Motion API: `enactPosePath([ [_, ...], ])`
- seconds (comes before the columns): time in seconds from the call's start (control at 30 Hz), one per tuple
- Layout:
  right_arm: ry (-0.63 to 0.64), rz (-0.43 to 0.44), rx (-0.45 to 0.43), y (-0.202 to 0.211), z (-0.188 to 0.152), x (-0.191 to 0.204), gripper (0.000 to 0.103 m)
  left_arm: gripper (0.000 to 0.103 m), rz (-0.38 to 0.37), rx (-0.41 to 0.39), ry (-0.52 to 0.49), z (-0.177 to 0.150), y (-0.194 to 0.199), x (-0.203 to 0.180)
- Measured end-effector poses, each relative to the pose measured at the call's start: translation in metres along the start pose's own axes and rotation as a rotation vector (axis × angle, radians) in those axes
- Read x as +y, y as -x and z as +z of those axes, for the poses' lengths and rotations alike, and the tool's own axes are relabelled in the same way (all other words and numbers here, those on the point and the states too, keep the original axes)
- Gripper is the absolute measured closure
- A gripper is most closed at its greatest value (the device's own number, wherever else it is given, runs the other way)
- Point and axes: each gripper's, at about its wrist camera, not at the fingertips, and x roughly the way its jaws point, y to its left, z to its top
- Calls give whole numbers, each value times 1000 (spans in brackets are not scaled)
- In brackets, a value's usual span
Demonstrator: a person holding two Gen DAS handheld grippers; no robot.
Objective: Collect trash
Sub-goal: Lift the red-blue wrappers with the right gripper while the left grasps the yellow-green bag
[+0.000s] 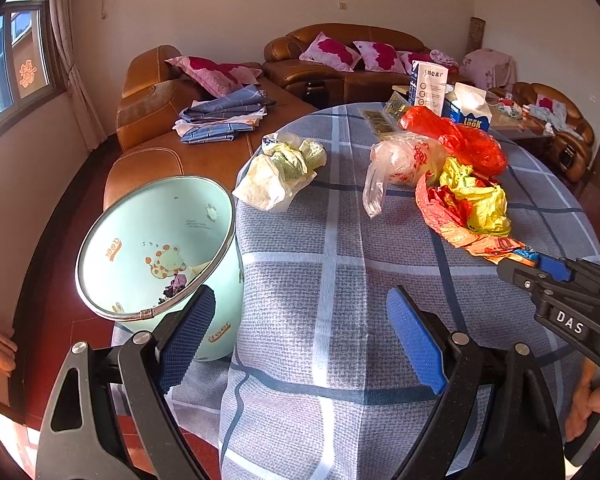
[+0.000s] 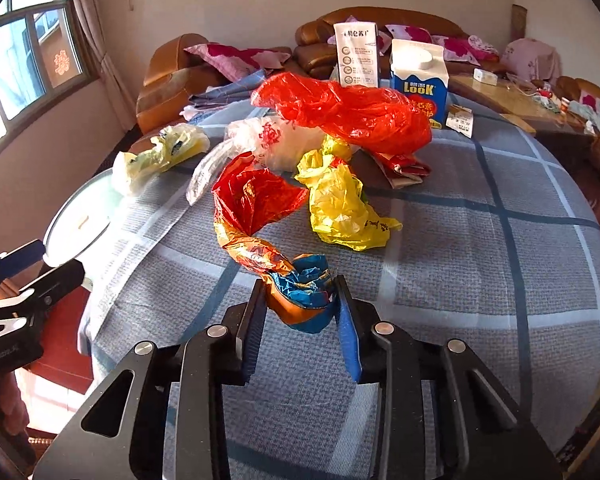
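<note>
Nearest, the right gripper [image 2: 300, 312] has its jaws pinching the blue twisted end of a long crinkled orange-and-red foil wrapper [image 2: 256, 216], which trails away across the blue checked cloth-covered surface [image 2: 480, 280]. The left gripper [image 1: 300, 340] hangs with jaws spread wide, nothing between them, over bare cloth near the surface's left edge. Just beside that edge stands a pale green round bin with a metal rim [image 1: 156, 240], mouth open. Farther on lie a crumpled yellow plastic bag [image 2: 340, 208], a red plastic bag [image 2: 352, 112], and at the far edge a blue-and-white carton [image 2: 420, 80].
</note>
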Motion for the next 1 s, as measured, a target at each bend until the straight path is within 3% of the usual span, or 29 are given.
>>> enactPosePath([
  [0.27, -2, 45, -115, 37, 16, 10, 70, 17, -8, -6, 6, 0, 2, 0],
  [0.53, -30, -117, -278, 41, 47, 3, 70, 17, 44, -37, 24, 16, -7, 17],
  [0.6, -51, -162, -287, 33, 56, -3, 69, 17, 59, -48, 32, 26, -14, 23],
  [0.83, -133, -168, -288, 16, 59, -19, 69, 17, 61, -90, 60, 72, -54, 35],
  [1.0, -156, -168, -275, 10, 57, -22, 69, 19, 60, -42, 67, 93, -93, 34],
])
